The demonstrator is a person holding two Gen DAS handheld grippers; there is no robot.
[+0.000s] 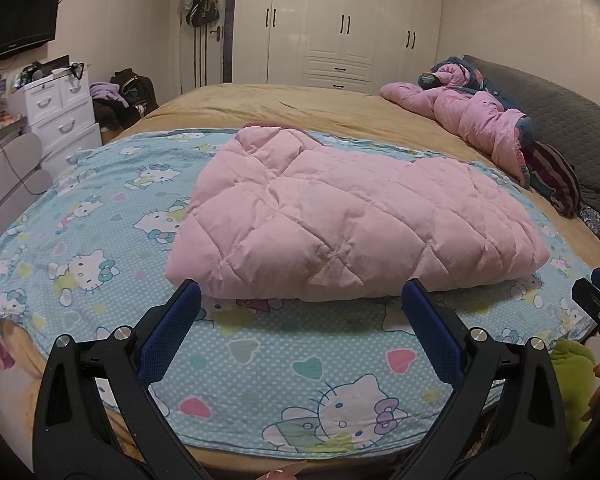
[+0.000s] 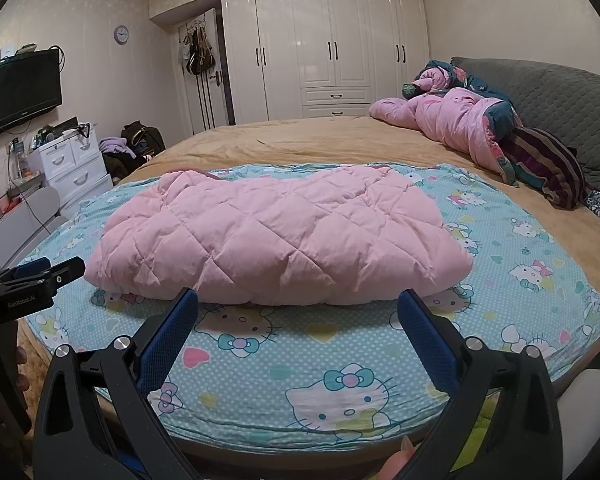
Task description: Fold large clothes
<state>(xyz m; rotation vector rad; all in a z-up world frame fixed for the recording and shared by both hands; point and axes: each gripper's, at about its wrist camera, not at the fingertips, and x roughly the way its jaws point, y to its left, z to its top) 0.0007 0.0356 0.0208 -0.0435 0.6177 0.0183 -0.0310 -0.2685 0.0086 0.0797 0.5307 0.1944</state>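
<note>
Bedroom light falls on a pink quilted coat lying folded into a thick bundle on a blue cat-print sheet, which is spread over the near end of a wide bed. The sheet looks put there to give the folding a clean patch apart from the tan cover beneath. The coat sits near the sheet's middle, its closest edge just beyond the tips of both tools.

The left hand-held gripper hangs before that edge with its blue-padded jaws spread wide and nothing between them. The right hand-held gripper is the same: jaws apart, empty, aimed at the bundle's front edge and not touching it. Each shows at the margin of the other's view, so they are held side by side, probably so the person can take the near edge at two places at once. Judging by how compact the bundle already is, the folding seems well along, perhaps one fold or a tidy-up short of done.

On the left tool's black body, seen from the right wrist, small white lettering reads "GenRobot.AI" as far as I can make out. The wall television carries a maker's mark too small to read.

A rumpled pink duvet lies well apart by the grey headboard.
</note>
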